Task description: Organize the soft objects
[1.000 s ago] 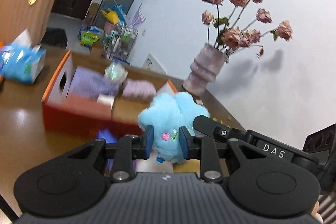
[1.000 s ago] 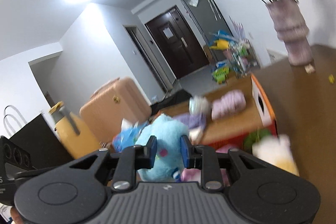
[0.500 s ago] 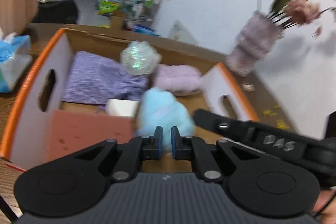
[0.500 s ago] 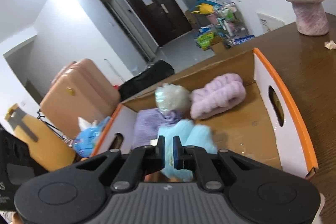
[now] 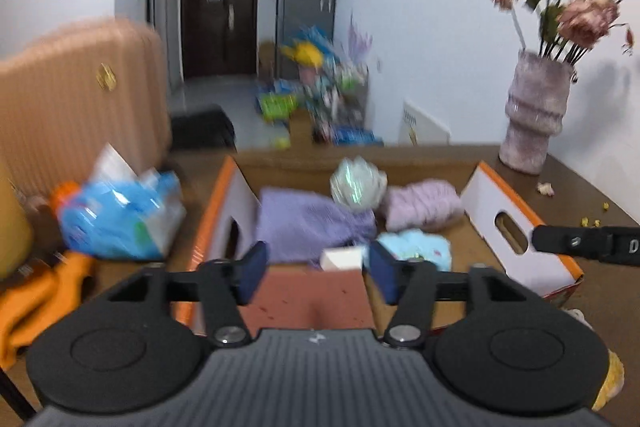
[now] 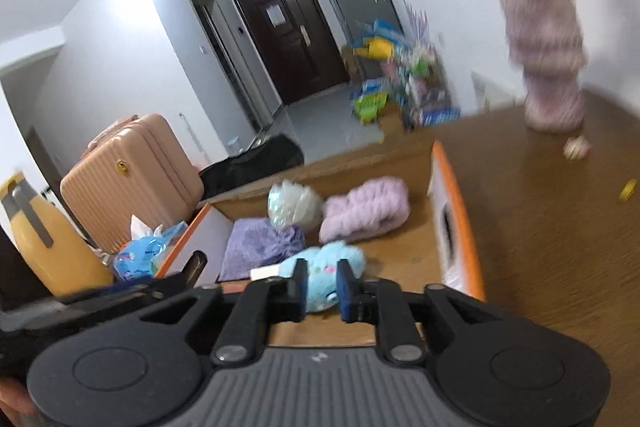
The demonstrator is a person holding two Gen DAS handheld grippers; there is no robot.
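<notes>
Presently both grippers are hovering above the near edge of the cardboard box [image 5: 520, 227], each looking forward and slightly down into it.

Left gripper [image 5: 318, 269] is standing wide open and holding nothing. Right gripper [image 6: 322, 283] is standing partly open, its fingers [image 6: 299, 281] bracketing the blue plush toy [image 6: 324, 267] in view; contact cannot be confirmed. Toy is lying inside the box near its front wall, long axis running roughly 8 to 2 o'clock in the right wrist view. Lilac fuzzy roll [image 6: 364, 213] is lying at the toy's 1 o'clock, purple cloth [image 6: 260, 247] at 10 o'clock, and iridescent ball [image 6: 292, 203] at 11 o'clock.
</notes>
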